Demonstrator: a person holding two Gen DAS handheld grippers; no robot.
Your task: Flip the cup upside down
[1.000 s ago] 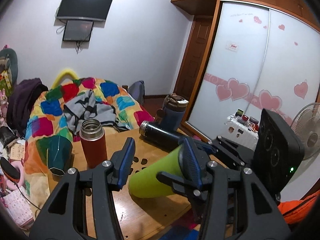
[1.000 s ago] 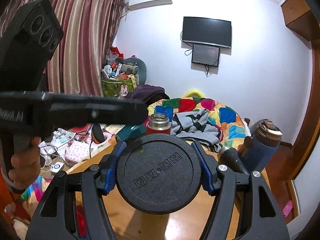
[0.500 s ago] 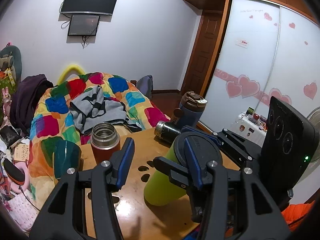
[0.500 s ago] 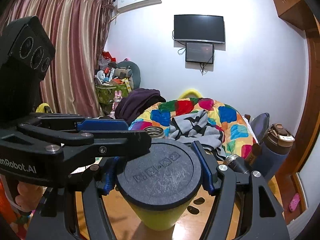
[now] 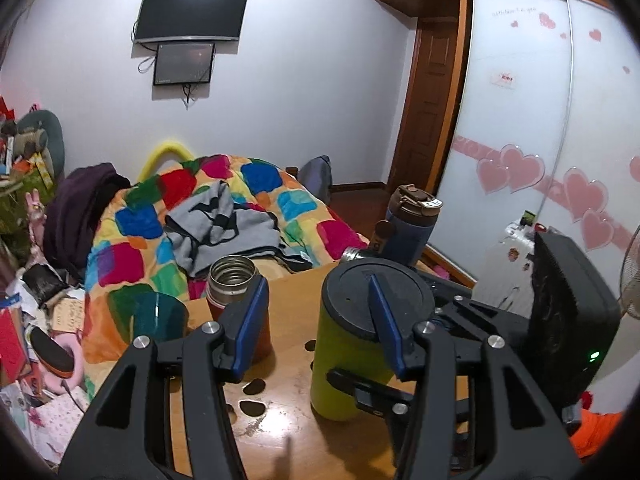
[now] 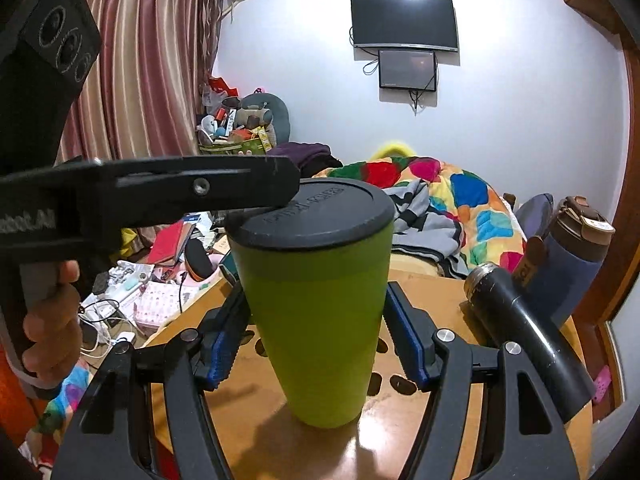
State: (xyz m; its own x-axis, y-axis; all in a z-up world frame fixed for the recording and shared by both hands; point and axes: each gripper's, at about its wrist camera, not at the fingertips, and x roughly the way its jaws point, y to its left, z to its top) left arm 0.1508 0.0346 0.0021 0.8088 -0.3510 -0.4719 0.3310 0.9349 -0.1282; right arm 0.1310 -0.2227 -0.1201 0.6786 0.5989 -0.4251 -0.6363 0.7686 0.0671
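A lime-green cup [image 6: 320, 320] with a black lid [image 6: 316, 216] stands upright on the wooden table [image 6: 420, 432], lid on top. My right gripper [image 6: 316, 344] has its blue pads around the cup's lower body, shut on it. The cup also shows in the left wrist view [image 5: 344, 364]. My left gripper [image 5: 316, 328] is open, its right finger [image 5: 386, 332] in front of the cup's lid, its left finger [image 5: 248, 324] apart from the cup. In the right wrist view one black finger of the left gripper [image 6: 192, 188] reaches to the lid's left rim.
An open red steel flask [image 5: 234, 292] stands left of the cup, with a teal cup [image 5: 160, 316] further left at the table edge. A black bottle [image 6: 516, 324] lies on its side at right, beside a blue bottle [image 6: 568, 264]. A bed lies beyond.
The cup has swung from lying level with its lid toward the right camera to standing upright on the table. The left gripper has stayed open beside it.
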